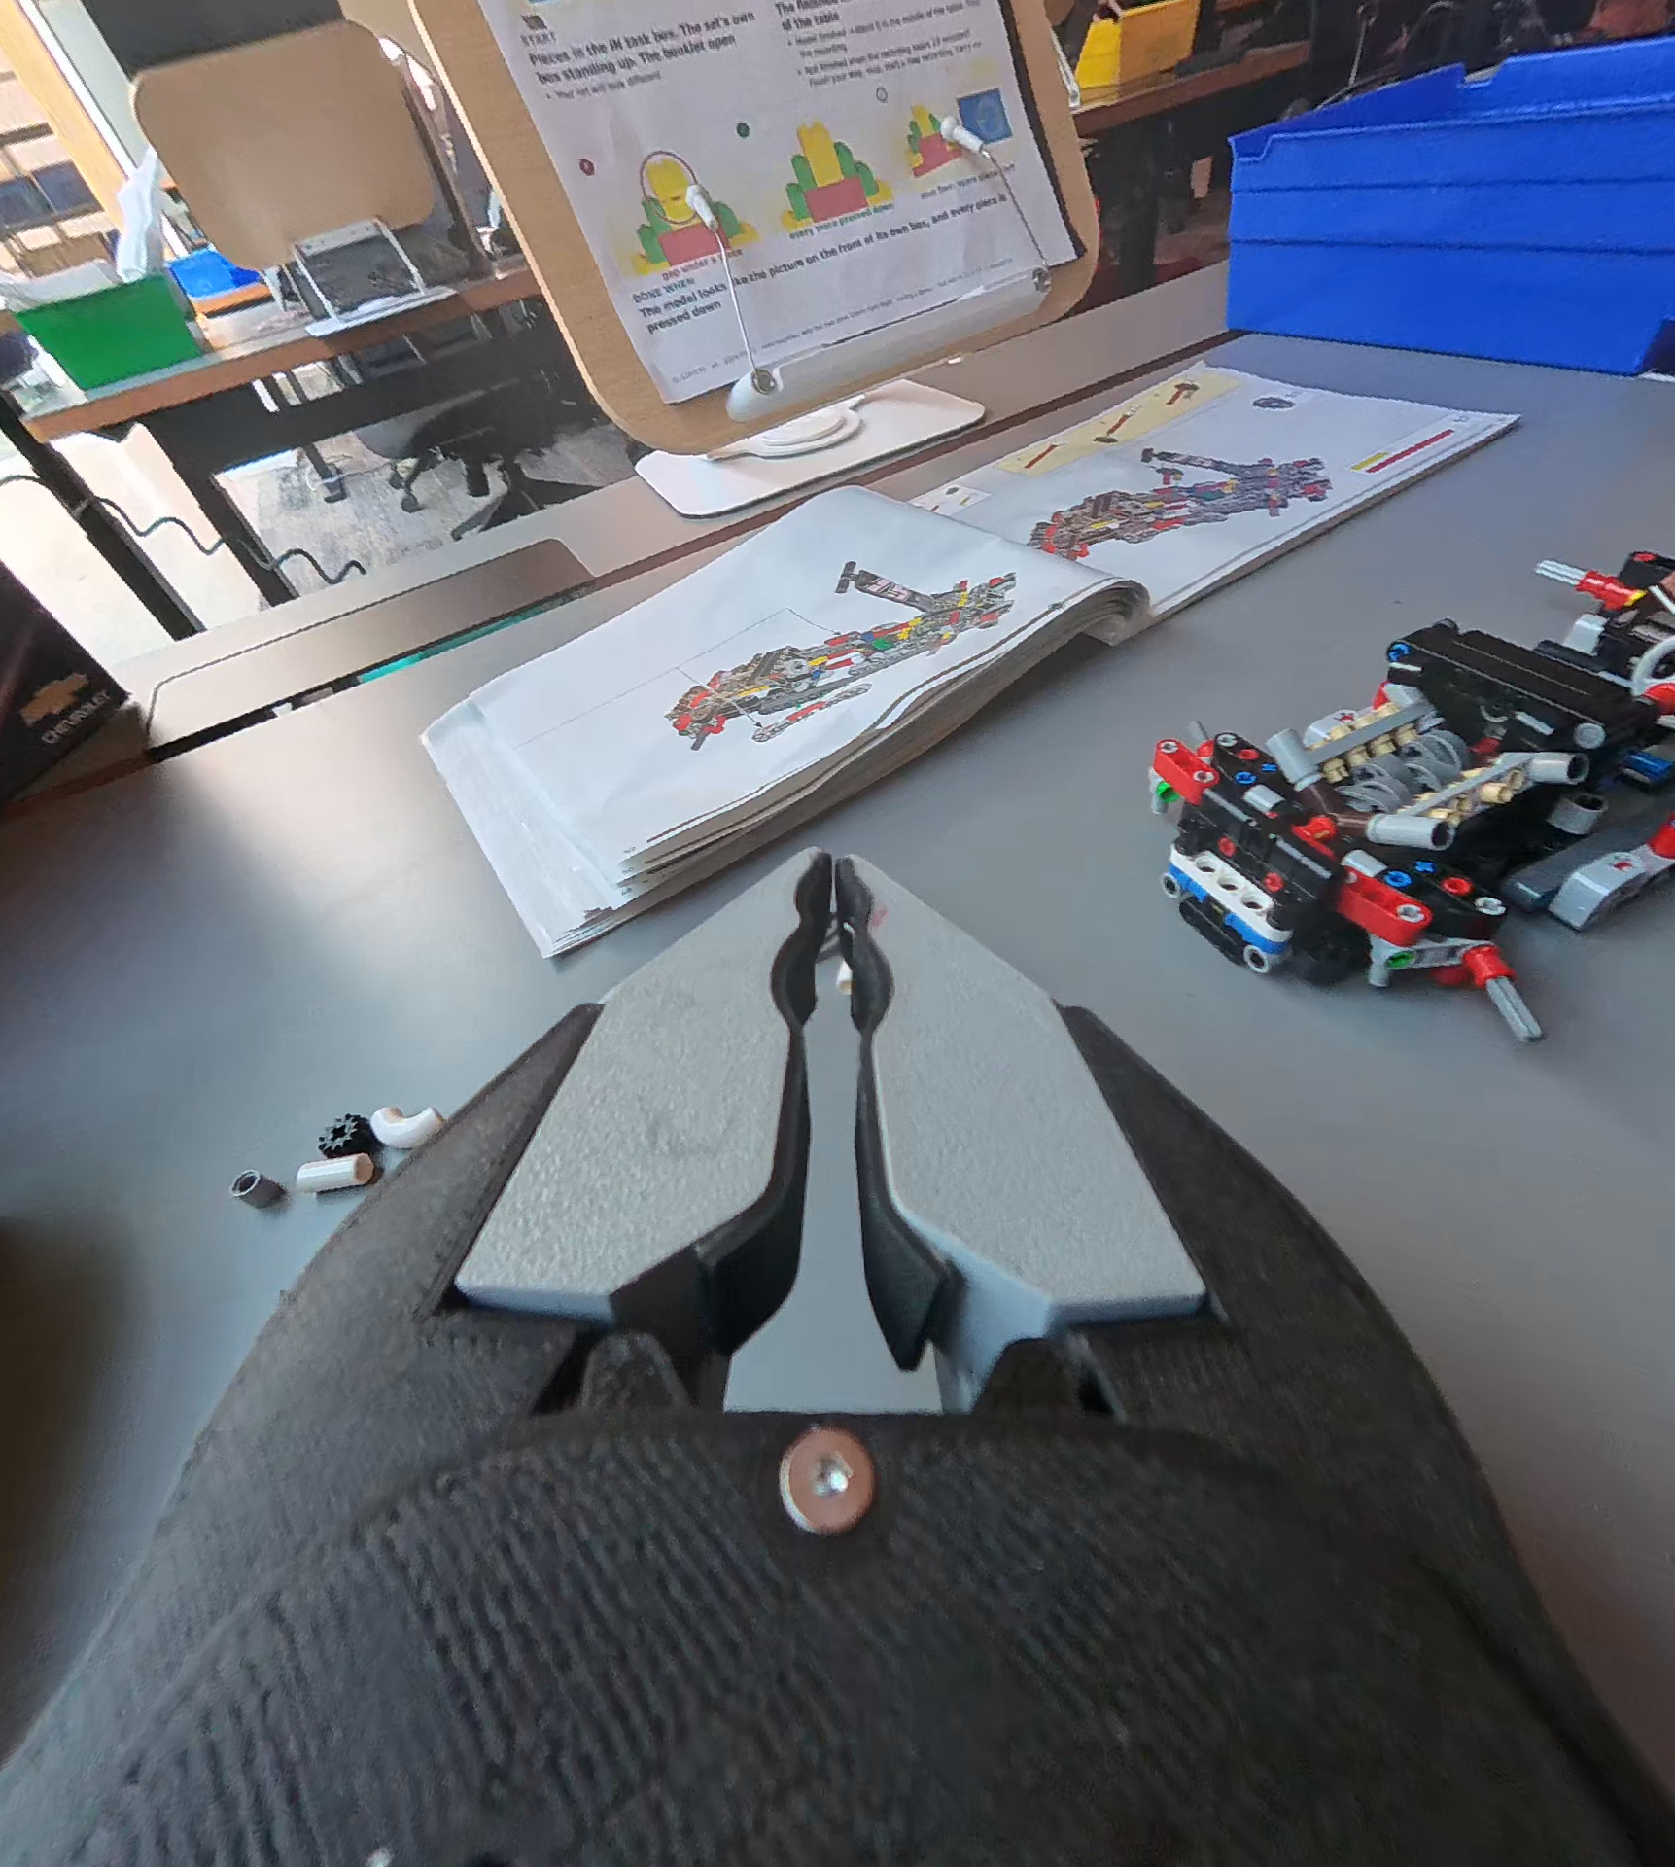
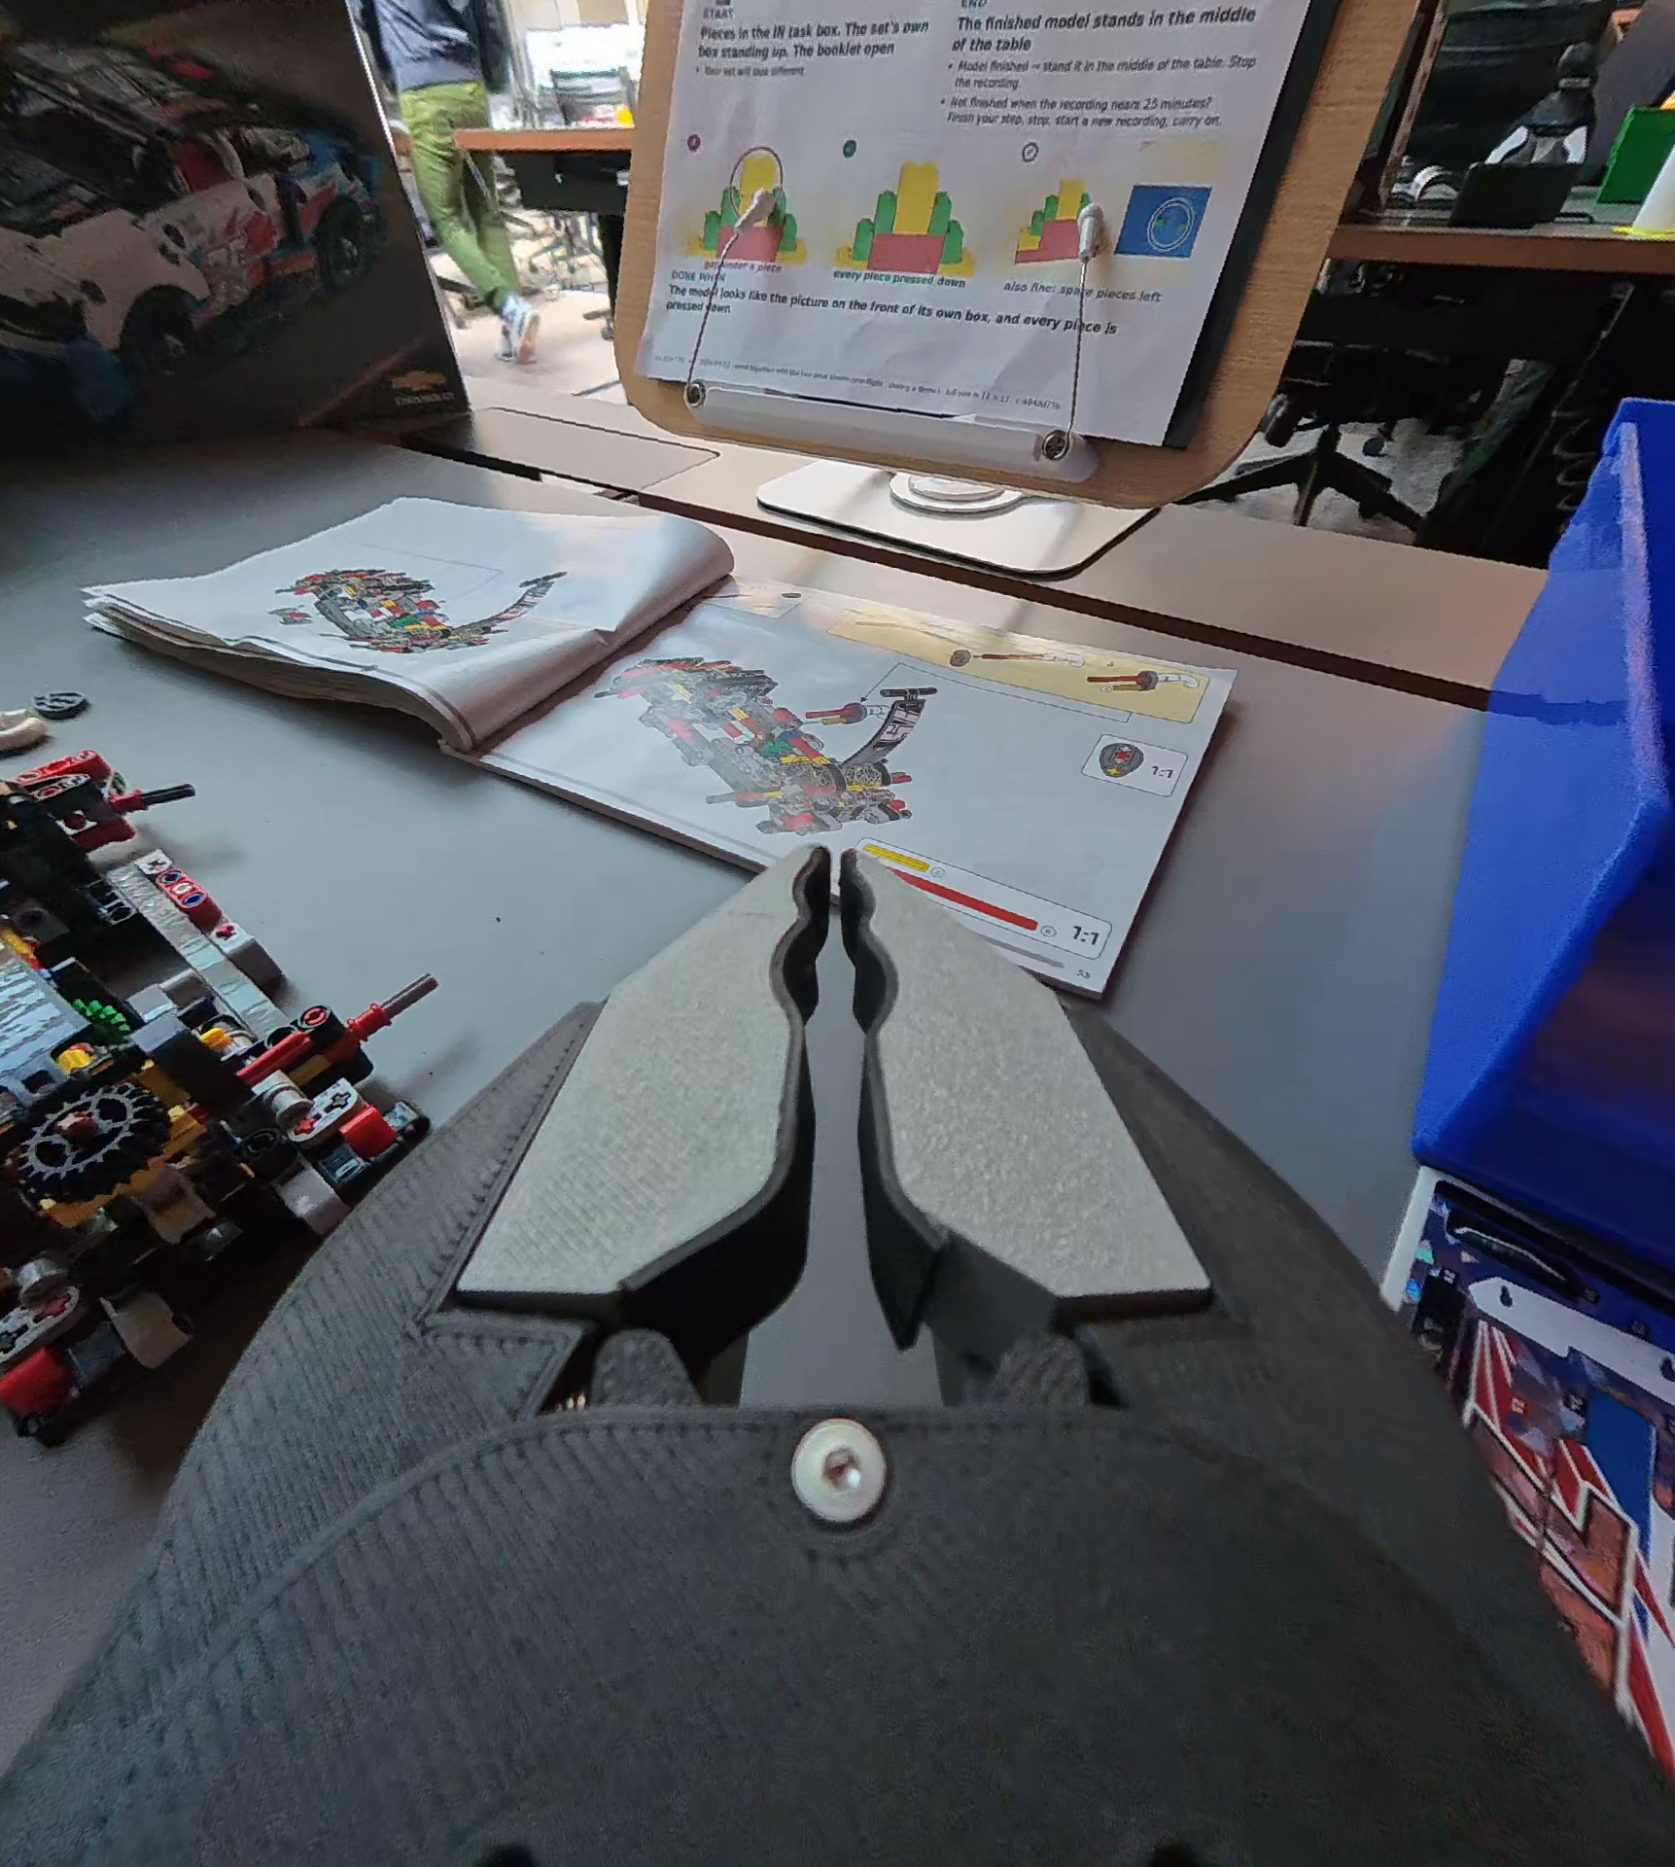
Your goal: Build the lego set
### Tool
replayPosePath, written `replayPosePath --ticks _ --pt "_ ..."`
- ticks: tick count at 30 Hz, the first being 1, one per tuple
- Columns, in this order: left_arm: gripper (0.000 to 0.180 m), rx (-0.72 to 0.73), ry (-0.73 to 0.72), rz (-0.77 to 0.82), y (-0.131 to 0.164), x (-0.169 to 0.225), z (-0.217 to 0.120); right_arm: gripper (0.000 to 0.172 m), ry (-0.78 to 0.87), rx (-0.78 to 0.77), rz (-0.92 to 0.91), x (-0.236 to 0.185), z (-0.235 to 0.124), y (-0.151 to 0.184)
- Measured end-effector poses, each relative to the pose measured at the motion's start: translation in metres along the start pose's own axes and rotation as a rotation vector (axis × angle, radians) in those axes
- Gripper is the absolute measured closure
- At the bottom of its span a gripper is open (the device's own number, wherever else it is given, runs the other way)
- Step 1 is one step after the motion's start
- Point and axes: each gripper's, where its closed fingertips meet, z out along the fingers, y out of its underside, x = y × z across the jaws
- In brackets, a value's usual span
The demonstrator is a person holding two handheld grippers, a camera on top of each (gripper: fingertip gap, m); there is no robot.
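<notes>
Lit by bright daylight from the far left, leaving pale glare on the grey table and soft shadows under the open booklet, with wide-angle bending at the edges and slight blur near the corners.

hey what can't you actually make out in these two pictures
- Left gripper: a tiny white bit sits between its closed fingers, too small to identify or tell if gripped.
- Toy car model: cut off by the right wrist view's left edge.
- Blue bin: its inside is hidden by its own wall.
- Small loose parts: partly hidden behind the left gripper's body.
</notes>
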Motion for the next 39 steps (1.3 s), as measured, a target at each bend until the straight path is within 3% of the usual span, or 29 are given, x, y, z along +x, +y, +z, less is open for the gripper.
replayPosePath --ticks 16,39 --pt "0.18 -0.025 -0.13 0.057 0.004 -0.012 -0.005 0.171 -0.132 -0.028 -0.04 -0.029 0.006 0.003" --pt "0.18 0.054 -0.056 -0.001 -0.006 -0.006 -0.008 0.172 -0.164 -0.112 -0.065 -0.043 0.016 0.014"
